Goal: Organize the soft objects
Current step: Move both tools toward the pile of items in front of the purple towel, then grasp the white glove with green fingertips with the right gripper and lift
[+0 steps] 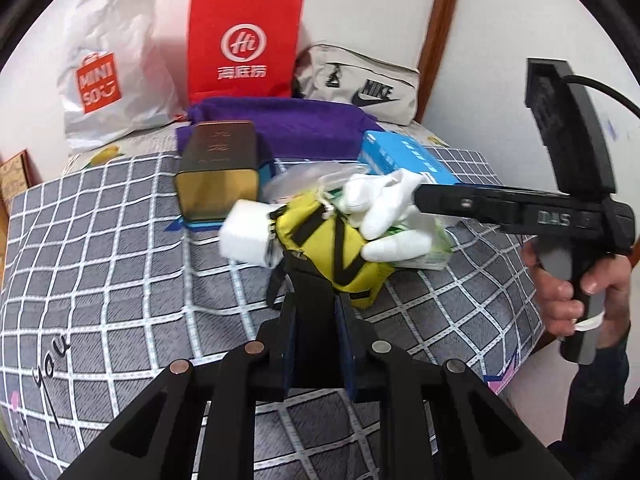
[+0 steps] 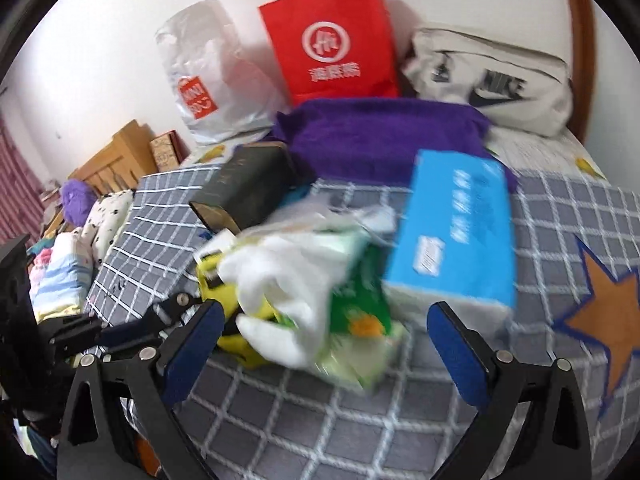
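Gripping one yellow pouch (image 1: pixel 340 248), left tool (image 1: pixel 316 300); one white glove (image 1: pixel 384 208).

The right wrist view is smeared by motion: the print on the blue box (image 2: pixel 452 240) and the green pack (image 2: pixel 360 320) cannot be read. A white glove (image 2: pixel 280 292) covers part of the yellow pouch (image 2: pixel 236 344). In the left wrist view the left gripper (image 1: pixel 316 312) hides the pouch's near end, so what the fingers pinch is unclear. A framed item (image 1: pixel 14 178) is cut off at the left edge.
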`<state>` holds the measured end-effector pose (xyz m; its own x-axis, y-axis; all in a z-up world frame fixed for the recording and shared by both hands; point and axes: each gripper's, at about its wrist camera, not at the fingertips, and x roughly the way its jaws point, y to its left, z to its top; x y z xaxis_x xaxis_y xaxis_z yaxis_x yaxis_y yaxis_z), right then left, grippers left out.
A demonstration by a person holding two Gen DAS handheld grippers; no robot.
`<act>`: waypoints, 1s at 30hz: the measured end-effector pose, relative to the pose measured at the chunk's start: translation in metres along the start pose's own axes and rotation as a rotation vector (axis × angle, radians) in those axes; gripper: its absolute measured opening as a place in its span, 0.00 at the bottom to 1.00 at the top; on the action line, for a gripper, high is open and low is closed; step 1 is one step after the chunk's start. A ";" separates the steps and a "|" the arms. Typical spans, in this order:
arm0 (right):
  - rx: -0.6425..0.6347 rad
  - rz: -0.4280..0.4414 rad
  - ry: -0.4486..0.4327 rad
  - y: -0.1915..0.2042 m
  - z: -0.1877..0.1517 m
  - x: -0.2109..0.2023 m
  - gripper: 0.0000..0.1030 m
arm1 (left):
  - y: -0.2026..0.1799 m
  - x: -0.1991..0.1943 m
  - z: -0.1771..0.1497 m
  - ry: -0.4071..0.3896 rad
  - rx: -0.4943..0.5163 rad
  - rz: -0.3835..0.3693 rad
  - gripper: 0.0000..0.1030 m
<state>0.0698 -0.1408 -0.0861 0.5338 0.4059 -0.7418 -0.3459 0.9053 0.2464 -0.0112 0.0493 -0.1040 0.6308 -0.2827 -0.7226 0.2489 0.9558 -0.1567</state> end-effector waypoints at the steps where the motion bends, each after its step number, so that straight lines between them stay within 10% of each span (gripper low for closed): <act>1: -0.007 0.006 0.006 0.003 0.003 0.006 0.92 | 0.004 0.000 -0.001 0.004 -0.014 0.007 0.18; 13: -0.025 0.085 0.049 0.008 0.003 0.033 0.23 | 0.031 -0.002 0.007 0.003 -0.105 0.028 0.18; 30: -0.041 0.068 -0.056 0.004 0.030 -0.050 0.18 | 0.029 -0.013 0.063 -0.049 -0.108 0.038 0.18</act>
<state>0.0647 -0.1540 -0.0295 0.5497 0.4737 -0.6880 -0.4138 0.8699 0.2683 0.0345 0.0755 -0.0569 0.6739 -0.2469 -0.6963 0.1452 0.9684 -0.2029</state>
